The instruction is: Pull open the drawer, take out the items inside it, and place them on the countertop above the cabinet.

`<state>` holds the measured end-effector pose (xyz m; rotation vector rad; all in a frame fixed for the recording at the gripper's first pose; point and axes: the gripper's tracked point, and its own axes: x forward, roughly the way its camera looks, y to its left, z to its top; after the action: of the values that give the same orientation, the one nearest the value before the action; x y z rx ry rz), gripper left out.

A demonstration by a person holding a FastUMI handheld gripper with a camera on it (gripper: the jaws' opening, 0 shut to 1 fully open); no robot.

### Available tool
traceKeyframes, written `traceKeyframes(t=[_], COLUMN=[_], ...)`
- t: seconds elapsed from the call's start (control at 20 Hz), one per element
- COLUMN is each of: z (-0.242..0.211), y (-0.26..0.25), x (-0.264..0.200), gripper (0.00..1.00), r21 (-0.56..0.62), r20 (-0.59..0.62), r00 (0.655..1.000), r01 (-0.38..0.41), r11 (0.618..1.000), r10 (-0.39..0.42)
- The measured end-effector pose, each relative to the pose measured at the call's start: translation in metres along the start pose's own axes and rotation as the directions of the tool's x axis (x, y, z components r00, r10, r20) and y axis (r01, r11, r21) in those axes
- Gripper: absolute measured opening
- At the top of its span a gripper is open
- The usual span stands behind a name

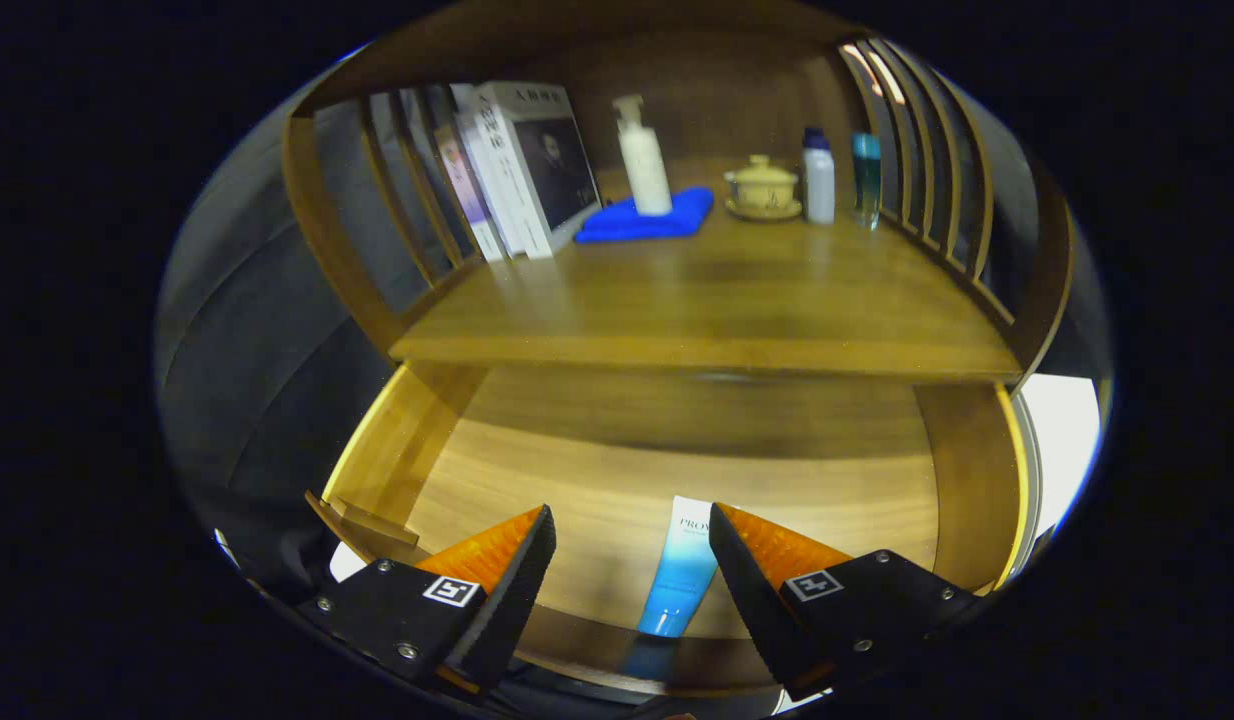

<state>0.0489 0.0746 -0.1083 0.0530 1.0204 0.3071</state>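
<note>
A blue-and-white tube (683, 568) lies flat on the floor of the pulled-out drawer (677, 460), its white end pointing toward the cabinet and its blue end toward the drawer's front edge. It sits in the gap between the 2 fingers of the gripper (632, 540), nearer the right finger, whose inner edge overlaps the tube's side in the view; whether they touch cannot be told. The jaws stand wide open, holding nothing, and the gap is far wider than the tube. The left finger is well apart from the tube.

The rest of the drawer floor around the tube is bare wood, with its side walls rising left and right. Above the drawer runs the countertop (707, 300), framed by slatted wooden sides. At its back stand several books (522, 165) on the left, then a folded blue cloth (645, 222) with a white pump bottle (643, 155) upright on it. To the right stand a lidded cup on a saucer (763, 187), a white bottle with a dark cap (819, 175) just beside it, and a teal bottle (865, 175).
</note>
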Motion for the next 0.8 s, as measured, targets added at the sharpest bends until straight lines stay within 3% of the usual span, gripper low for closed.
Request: traceKeyframes(t=[0.35,0.55,0.8], z=[-0.010,-0.027,-0.039], y=[-0.030,-0.049,-0.050], x=[0.031,0.044,0.052], gripper=[0.91,0.90,0.84], r21=[0.018,-0.037,-0.097], r20=[-0.181,-0.266,-0.336], r00=[0.982,0.958,0.934], r01=[0.051,0.101,0.096], r11=[0.999,0.994,0.991], r10=[-0.047,-0.107,-0.123])
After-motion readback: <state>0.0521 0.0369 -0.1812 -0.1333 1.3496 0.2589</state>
